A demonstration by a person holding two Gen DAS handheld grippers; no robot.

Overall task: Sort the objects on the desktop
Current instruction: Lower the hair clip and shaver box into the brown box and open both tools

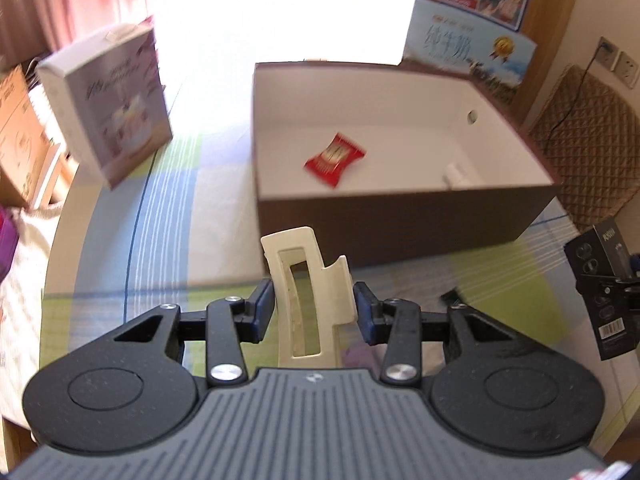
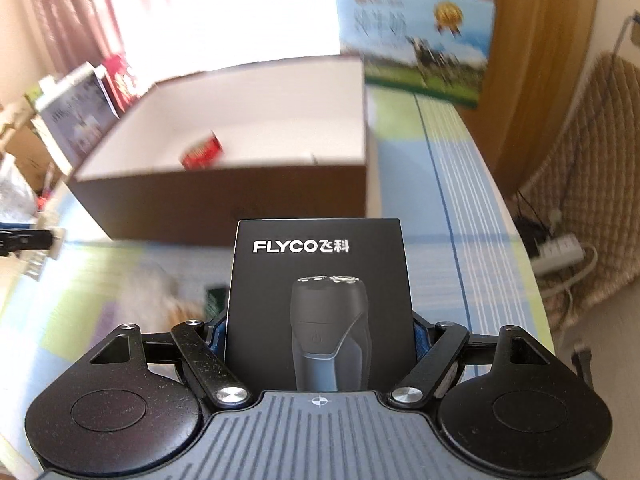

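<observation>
My left gripper is shut on a cream hair clip, held upright between the blue pads just in front of the open brown box. Inside the box's white interior lie a red snack packet and a small white item. My right gripper is shut on a black FLYCO shaver box, also facing the brown box, where the red packet shows again. The shaver box appears at the right edge of the left wrist view.
A white box with a cake picture stands at the left, a blue milk carton behind the brown box. A small dark green object lies on the striped tablecloth. A woven chair and a power strip sit past the table's right edge.
</observation>
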